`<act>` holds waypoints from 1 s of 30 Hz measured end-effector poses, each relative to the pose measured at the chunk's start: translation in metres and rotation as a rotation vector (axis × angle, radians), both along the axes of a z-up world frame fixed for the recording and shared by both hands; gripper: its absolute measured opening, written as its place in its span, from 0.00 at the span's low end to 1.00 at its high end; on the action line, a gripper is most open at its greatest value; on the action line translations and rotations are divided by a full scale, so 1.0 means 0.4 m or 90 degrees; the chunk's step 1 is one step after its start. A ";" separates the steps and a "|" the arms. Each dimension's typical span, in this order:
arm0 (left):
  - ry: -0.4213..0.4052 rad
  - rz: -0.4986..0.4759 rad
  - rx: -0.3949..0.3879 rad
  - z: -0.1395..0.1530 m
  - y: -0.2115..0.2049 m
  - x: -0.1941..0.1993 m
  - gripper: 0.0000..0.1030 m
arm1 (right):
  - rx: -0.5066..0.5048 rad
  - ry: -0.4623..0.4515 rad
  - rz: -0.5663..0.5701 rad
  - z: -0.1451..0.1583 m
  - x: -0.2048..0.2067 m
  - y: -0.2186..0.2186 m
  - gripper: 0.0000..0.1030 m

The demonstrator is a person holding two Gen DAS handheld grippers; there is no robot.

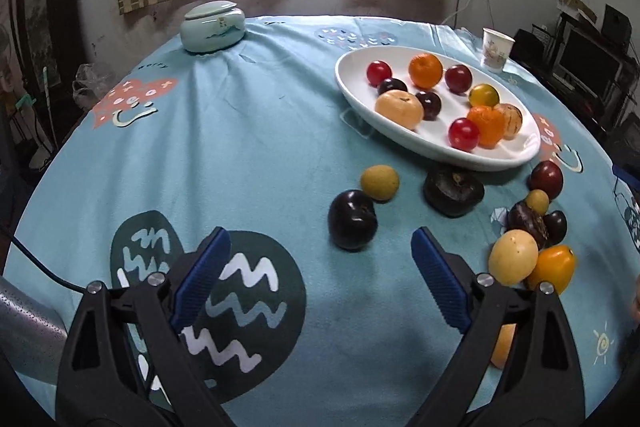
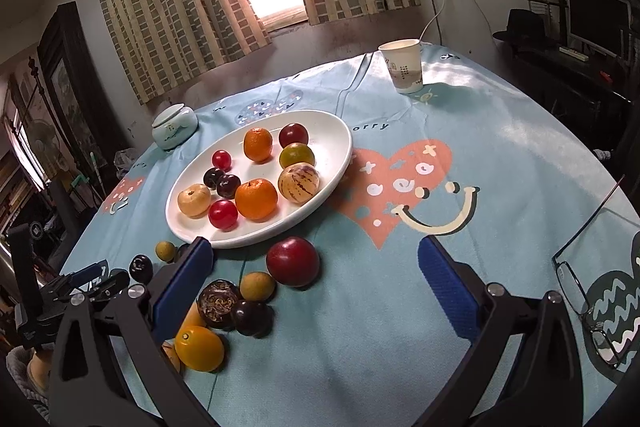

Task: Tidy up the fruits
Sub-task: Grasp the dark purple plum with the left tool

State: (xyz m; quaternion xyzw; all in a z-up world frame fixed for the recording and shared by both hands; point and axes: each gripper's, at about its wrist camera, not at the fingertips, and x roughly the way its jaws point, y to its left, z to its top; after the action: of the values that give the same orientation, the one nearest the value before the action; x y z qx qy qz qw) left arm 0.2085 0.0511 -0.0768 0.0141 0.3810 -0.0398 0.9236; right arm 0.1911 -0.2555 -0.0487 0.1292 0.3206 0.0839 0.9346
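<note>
A white oval plate (image 1: 352,87) (image 2: 340,131) holds several fruits: oranges, red and dark plums, a striped melon. Loose fruit lies on the blue cloth before it. My left gripper (image 1: 321,241) hovers open just short of a black plum (image 1: 352,219), nothing between its pads; a small yellow fruit (image 1: 379,182) and a dark flat fruit (image 1: 454,191) lie beyond. My right gripper (image 2: 315,247) is open above the cloth, a red plum (image 2: 293,261) just inside its span, untouched. Its left finger (image 2: 184,279) stands over a cluster with a yellow tomato (image 2: 199,347) and a dark plum (image 2: 252,317).
A pale green lidded jar (image 1: 212,27) stands at the far left of the table, a paper cup (image 1: 495,49) at the far right. Spectacles (image 2: 580,267) lie near the right edge. The round table's edge curves close on both sides.
</note>
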 end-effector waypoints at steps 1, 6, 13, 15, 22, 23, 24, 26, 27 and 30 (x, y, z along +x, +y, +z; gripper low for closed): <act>-0.001 -0.009 0.006 -0.001 -0.009 -0.001 0.90 | 0.000 0.000 -0.001 -0.001 0.000 0.000 0.99; 0.013 -0.033 -0.014 -0.015 -0.017 0.020 0.77 | 0.003 0.005 0.001 -0.003 0.000 0.003 0.99; 0.037 -0.087 -0.017 -0.033 -0.056 0.051 0.53 | 0.000 0.014 0.006 -0.008 0.006 0.005 0.99; 0.047 -0.095 -0.023 -0.039 -0.060 0.060 0.47 | -0.003 0.016 0.007 -0.009 0.006 0.007 0.99; 0.073 -0.087 -0.064 -0.053 -0.037 0.092 0.44 | -0.008 0.021 0.012 -0.013 0.008 0.012 0.99; 0.074 -0.086 -0.066 -0.055 -0.035 0.095 0.42 | -0.010 0.021 0.013 -0.013 0.008 0.014 0.99; 0.073 -0.083 -0.066 -0.054 -0.033 0.096 0.40 | -0.011 0.021 0.015 -0.014 0.008 0.017 0.99; 0.072 -0.079 -0.065 -0.054 -0.030 0.095 0.37 | -0.014 0.018 0.022 -0.014 0.007 0.022 0.99; 0.073 -0.079 -0.066 -0.054 -0.029 0.094 0.34 | -0.016 0.017 0.025 -0.014 0.007 0.025 0.99; 0.070 -0.085 -0.057 -0.052 -0.035 0.083 0.31 | -0.020 0.014 0.030 -0.014 0.008 0.029 0.99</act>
State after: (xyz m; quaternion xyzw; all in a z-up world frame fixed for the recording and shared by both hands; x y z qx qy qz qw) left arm 0.2416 0.0369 -0.0976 -0.0042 0.4270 -0.1187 0.8964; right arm 0.1942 -0.2440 -0.0542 0.1081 0.3352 0.0995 0.9306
